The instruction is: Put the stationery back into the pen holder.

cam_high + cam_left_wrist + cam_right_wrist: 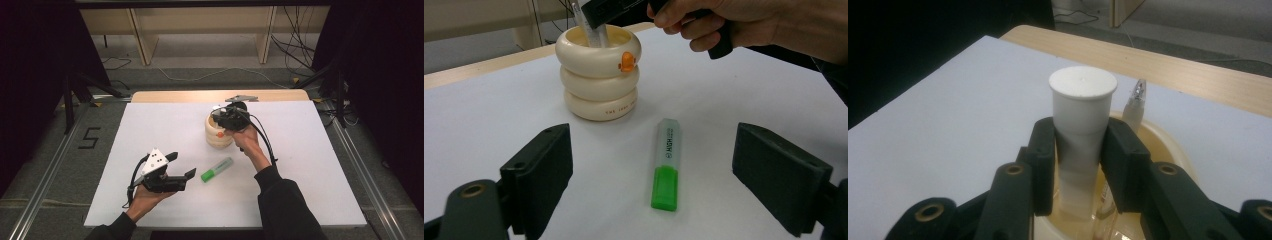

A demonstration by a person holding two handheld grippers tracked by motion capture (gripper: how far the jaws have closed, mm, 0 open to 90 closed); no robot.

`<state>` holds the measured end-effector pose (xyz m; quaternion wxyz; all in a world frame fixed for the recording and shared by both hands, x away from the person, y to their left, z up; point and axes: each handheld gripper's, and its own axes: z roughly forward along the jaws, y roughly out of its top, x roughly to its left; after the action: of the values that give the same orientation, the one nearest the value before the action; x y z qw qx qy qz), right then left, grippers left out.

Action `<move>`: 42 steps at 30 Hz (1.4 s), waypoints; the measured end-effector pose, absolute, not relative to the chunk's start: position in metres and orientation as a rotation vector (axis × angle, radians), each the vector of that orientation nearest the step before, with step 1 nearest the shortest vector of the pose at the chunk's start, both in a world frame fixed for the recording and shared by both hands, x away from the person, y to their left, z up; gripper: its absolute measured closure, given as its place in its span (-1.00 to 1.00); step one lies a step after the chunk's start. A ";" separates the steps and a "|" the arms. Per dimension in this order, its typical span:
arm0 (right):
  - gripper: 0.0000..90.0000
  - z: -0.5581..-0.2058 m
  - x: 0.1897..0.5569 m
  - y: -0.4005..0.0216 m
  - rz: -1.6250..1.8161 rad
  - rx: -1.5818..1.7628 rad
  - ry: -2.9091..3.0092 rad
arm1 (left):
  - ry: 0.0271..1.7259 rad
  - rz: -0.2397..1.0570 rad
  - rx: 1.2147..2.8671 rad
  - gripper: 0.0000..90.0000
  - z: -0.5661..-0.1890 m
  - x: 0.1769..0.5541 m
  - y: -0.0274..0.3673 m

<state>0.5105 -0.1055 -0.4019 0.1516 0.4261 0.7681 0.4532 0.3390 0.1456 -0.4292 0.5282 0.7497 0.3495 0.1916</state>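
A person works at a white bench [150, 130] with a wooden far edge. The right gripper [1080, 165] hangs over a cream holder shaped like three stacked rings [599, 75] with a small orange mark, its jaws clenched on a white cylindrical tube with a flat cap [1082, 120]. The tube stands upright, its lower end inside the holder, beside a clear-tipped pen [1137, 102]. It appears the tube is being placed into the holder; next, the jaws would need to release and lift straight up. The left gripper [175, 167] rests low near the bench's front, jaws released and wide, aimed at a green-capped highlighter [666, 165] lying flat just before the holder. Beyond are grey floor, cables and pale wooden shelving.
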 end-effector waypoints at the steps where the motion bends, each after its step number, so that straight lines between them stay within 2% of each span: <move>1: 0.51 -0.403 0.510 -0.105 1.290 1.222 2.208 | 0.835 0.457 1.792 -0.64 -0.429 0.339 0.146; 9: 0.49 -0.408 0.512 -0.103 1.262 1.223 2.239 | 0.833 0.459 1.795 -0.64 -0.429 0.339 0.145; 11: 0.25 -0.407 0.513 -0.105 1.278 1.242 2.248 | 0.833 0.458 1.793 -0.64 -0.429 0.339 0.145; 19: 0.03 -0.386 0.505 -0.123 1.358 1.224 2.169 | 0.835 0.459 1.794 -0.64 -0.429 0.339 0.145; 31: -0.13 -0.367 0.477 -0.156 1.430 1.149 2.111 | 0.838 0.449 1.800 -0.64 -0.430 0.340 0.145; 42: -0.26 -0.364 0.450 -0.178 1.449 1.102 2.108 | 0.851 0.428 1.802 -0.64 -0.429 0.342 0.146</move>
<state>0.4503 -0.1784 -0.3642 0.1772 0.3894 0.7450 0.5118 0.3416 0.1455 -0.4288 0.5241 0.7530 0.3555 0.1789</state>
